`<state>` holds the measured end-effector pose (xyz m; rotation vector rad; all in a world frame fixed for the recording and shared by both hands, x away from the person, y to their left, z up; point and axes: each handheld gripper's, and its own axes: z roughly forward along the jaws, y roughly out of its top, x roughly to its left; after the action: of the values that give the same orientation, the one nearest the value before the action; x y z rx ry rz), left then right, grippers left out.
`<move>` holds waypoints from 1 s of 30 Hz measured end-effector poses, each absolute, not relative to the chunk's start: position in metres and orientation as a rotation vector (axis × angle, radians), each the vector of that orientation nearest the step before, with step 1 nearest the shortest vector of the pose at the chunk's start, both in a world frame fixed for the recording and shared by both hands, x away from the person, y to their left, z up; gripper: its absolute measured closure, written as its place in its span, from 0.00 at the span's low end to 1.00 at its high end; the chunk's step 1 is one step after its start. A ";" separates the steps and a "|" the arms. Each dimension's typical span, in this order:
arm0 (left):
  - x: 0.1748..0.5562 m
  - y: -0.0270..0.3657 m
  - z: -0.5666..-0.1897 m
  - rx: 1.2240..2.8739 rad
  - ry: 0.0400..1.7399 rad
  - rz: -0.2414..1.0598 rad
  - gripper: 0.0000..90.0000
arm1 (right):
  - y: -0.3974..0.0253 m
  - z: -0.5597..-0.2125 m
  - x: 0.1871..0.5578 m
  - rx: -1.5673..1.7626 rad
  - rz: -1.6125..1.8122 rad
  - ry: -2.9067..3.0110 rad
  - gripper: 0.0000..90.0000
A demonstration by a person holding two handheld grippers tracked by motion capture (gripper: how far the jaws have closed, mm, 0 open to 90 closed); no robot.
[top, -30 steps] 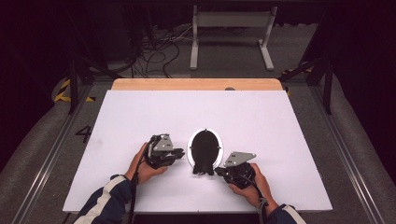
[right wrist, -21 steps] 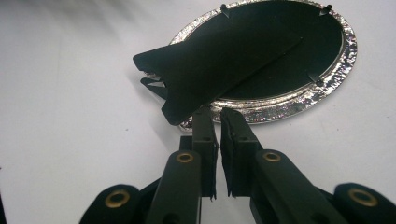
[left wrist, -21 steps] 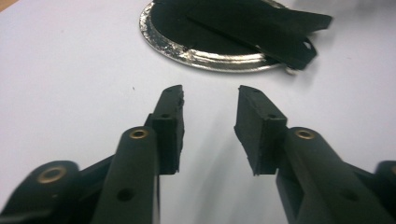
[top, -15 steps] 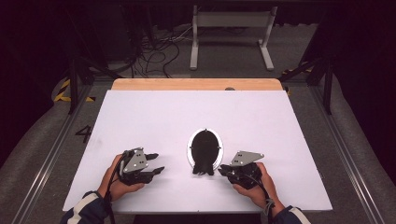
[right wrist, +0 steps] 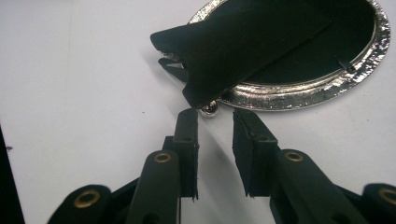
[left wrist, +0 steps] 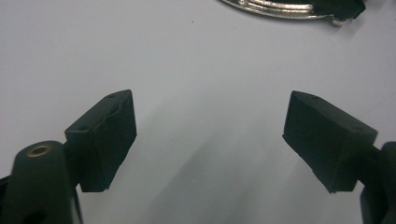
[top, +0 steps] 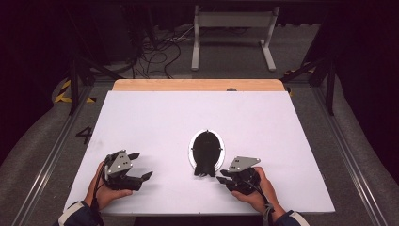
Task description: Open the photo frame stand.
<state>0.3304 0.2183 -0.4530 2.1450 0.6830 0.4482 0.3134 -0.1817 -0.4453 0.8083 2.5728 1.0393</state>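
Silver-rimmed and oval, a picture frame [top: 206,150] is lying back-side up on the white table [top: 263,122], a little nearer the person's edge than the middle. Its black backing is facing the camera, and a black fold-out stand [right wrist: 243,44] is sticking out past the near rim, as the right gripper view is showing.

The right gripper [top: 225,176] is sitting just beside the frame's near end. Its jaws are standing a narrow gap apart with nothing between them, and they are pointing at a small silver ball foot [right wrist: 208,108] under the tip of the stand. They seem to be just short of touching it, though I cannot tell for certain.

The left gripper [top: 141,165] is resting well apart from the frame, over bare table, with its jaws spread wide and holding nothing. In the left gripper view a sliver of the frame's rim [left wrist: 275,8] is showing at the top edge.

Judging by this, the work on the frame is looking barely begun. The frame is lying flat, and neither gripper is holding any part of it. If the aim is to take the stand or lift the frame upright, the grasp itself is yet to be made, and the left gripper is looking too far off to help steady the rim.
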 end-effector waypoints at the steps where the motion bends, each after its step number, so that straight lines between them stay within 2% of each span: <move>1: 0.331 0.218 -0.453 2.147 0.683 0.447 0.19 | -0.181 -0.446 0.314 0.807 1.037 2.575 0.78; 16: 0.331 0.211 -0.458 2.191 0.671 0.422 0.18 | -0.173 -0.448 0.318 0.816 1.006 2.597 0.76; 30: 0.332 0.210 -0.460 2.189 0.684 0.428 0.18 | -0.165 -0.451 0.321 0.827 0.981 2.616 0.78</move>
<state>0.3324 0.2098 -0.4599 2.1885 0.6843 0.4283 0.3208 -0.1654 -0.4506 0.8267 2.6155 0.9805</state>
